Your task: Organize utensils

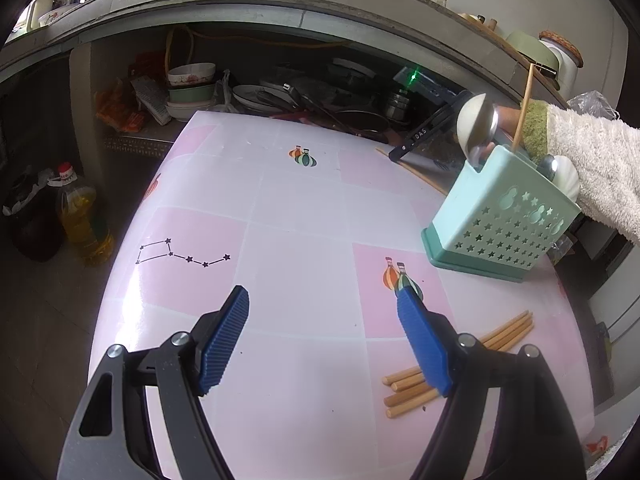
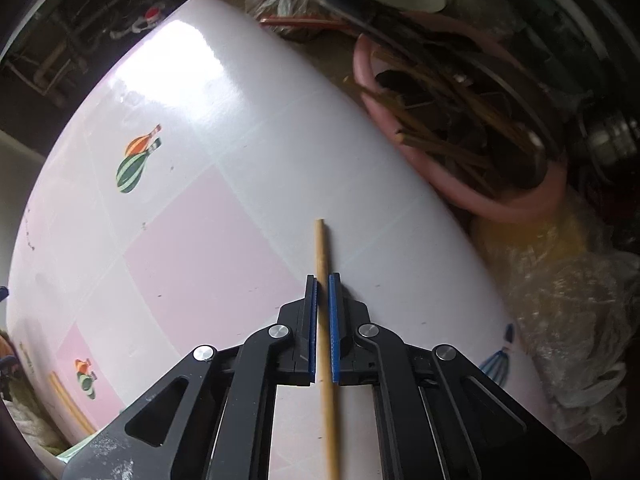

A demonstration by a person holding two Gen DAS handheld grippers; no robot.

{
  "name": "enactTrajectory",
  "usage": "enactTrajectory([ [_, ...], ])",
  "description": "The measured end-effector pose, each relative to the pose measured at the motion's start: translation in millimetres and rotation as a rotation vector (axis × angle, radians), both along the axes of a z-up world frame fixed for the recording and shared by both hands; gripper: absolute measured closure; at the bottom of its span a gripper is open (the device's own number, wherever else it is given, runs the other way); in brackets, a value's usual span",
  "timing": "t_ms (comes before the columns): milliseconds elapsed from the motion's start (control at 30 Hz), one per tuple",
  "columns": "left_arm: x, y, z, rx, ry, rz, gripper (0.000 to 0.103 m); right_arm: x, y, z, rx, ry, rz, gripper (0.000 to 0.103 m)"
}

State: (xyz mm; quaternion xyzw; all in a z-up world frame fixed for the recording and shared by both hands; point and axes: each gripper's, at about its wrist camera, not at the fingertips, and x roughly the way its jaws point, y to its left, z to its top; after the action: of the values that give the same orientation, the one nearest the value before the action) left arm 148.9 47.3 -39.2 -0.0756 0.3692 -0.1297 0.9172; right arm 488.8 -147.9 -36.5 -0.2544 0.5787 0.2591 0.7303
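My right gripper [image 2: 323,278] points down at the pink-and-white table [image 2: 224,208] and is shut on a single wooden chopstick [image 2: 321,248], which runs straight between its blue pads. The chopstick's tip pokes out past the fingertips. In the left wrist view a mint-green utensil holder [image 1: 500,220] with star cut-outs stands at the right, holding spoons [image 1: 476,124] and one upright chopstick [image 1: 524,108]. A fluffy white sleeve [image 1: 592,160] reaches in behind it. My left gripper [image 1: 322,296] hovers open over the table, holding nothing. Several loose chopsticks [image 1: 452,368] lie beside its right finger.
Bowls and plates [image 1: 192,88] and pans crowd the shelf under the counter beyond the table. An oil bottle [image 1: 80,220] stands on the floor at the left. A pink basin [image 2: 500,200] and plastic bags [image 2: 580,320] sit past the table's edge.
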Motion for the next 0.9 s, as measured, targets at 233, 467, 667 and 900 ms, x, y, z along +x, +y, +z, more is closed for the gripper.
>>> enactTrajectory([
  [233,-3,1,4,-0.013,-0.008,0.001,0.029,-16,-14,50,0.059,-0.078,0.006,0.1],
  [467,-9,-6,9,-0.019,-0.023,-0.017,0.029,-46,-26,62,0.044,-0.142,0.031,0.1],
  [667,-16,-10,14,-0.019,-0.034,-0.016,0.029,-63,-35,81,0.074,-0.196,0.049,0.1],
  [900,-23,-11,25,-0.014,-0.067,-0.024,0.029,-84,-49,112,0.101,-0.322,0.023,0.1],
])
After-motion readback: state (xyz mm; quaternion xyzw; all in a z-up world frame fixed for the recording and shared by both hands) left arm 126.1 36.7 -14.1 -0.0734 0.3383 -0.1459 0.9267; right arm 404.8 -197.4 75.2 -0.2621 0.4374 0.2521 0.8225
